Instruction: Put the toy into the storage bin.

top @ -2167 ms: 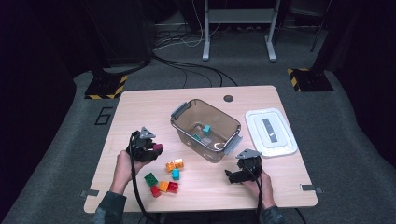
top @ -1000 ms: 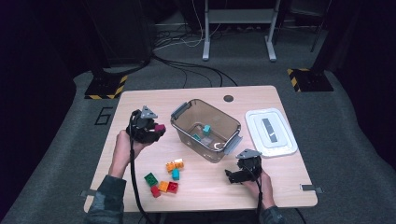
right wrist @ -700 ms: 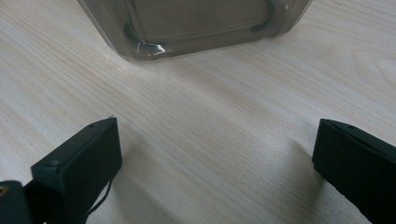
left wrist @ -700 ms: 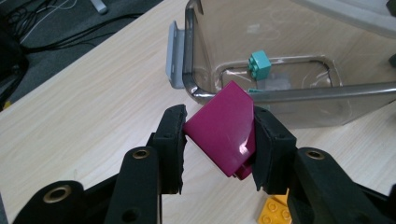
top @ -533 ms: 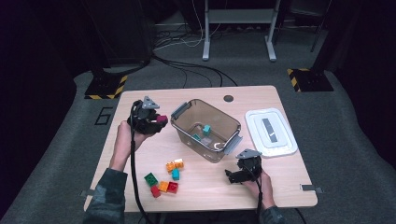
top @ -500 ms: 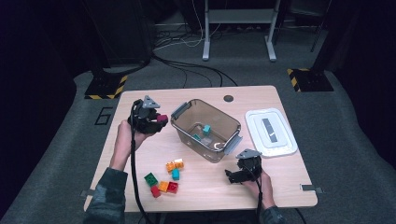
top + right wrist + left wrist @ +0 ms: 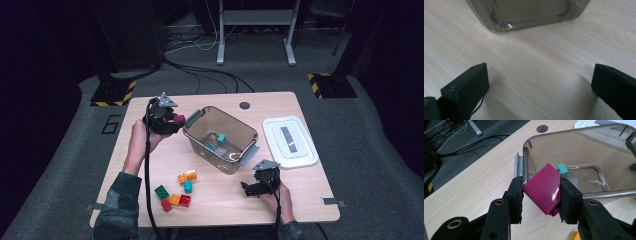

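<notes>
My left gripper (image 7: 176, 119) (image 7: 541, 192) is shut on a magenta block (image 7: 543, 188) (image 7: 179, 118), held tilted just outside the left corner of the clear plastic bin (image 7: 200, 131) (image 7: 574, 147). Inside the bin lie teal blocks (image 7: 220, 138) (image 7: 562, 170). My right gripper (image 7: 246, 188) (image 7: 539, 82) rests on the table near the front edge, right of the loose blocks, its jaws open with bare wood between them. The bin's near wall (image 7: 529, 12) stands just ahead of it.
Several loose blocks, orange (image 7: 187, 176), teal (image 7: 188, 187), green (image 7: 161, 191) and red (image 7: 184, 200), lie on the wooden table (image 7: 300, 200) in front of the bin. A white lid (image 7: 290, 141) lies to the bin's right. A cable hole (image 7: 244, 105) sits near the far edge.
My left gripper has risen and moved right and away with the magenta block, from beside the loose blocks up to the bin's left corner. My right gripper has stayed still.
</notes>
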Available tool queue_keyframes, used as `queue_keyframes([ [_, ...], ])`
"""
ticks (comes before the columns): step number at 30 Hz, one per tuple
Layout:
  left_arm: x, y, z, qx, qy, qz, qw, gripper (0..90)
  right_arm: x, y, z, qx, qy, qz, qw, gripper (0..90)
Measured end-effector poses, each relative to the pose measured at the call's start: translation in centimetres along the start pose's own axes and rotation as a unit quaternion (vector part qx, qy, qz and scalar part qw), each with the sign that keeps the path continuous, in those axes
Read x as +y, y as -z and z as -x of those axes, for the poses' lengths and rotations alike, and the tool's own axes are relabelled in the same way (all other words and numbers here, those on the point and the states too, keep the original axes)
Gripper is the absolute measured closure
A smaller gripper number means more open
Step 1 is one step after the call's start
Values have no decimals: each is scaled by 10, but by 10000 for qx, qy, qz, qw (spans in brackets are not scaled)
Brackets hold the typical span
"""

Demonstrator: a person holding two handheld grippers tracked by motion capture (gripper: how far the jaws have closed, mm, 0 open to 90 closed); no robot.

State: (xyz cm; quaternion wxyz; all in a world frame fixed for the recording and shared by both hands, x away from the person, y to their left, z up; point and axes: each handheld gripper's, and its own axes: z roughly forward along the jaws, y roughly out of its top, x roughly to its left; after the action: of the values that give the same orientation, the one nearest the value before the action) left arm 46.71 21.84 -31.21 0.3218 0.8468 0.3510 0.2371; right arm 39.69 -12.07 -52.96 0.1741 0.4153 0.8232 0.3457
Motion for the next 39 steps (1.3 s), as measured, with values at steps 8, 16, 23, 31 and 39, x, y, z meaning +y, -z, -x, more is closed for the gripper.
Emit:
queue_keyframes([
  [8, 11, -9, 1, -34, -9, -52, 10000, 591, 0, 0, 0, 0, 0, 0, 10000, 6],
  [16, 24, -19, 5, -97, -24, -79, 9999, 591, 0, 0, 0, -1, 0, 0, 10000, 6],
  [23, 36, -33, 11, -158, -123, -134, 9997, 591, 0, 0, 0, 0, 0, -1, 10000, 6],
  [31, 44, -48, 16, -257, -121, -211, 9994, 590, 0, 0, 0, -1, -5, -2, 10000, 6],
  [39, 45, -63, 22, -330, -75, -273, 9991, 590, 0, 0, 0, -4, -19, 1, 10000, 6],
])
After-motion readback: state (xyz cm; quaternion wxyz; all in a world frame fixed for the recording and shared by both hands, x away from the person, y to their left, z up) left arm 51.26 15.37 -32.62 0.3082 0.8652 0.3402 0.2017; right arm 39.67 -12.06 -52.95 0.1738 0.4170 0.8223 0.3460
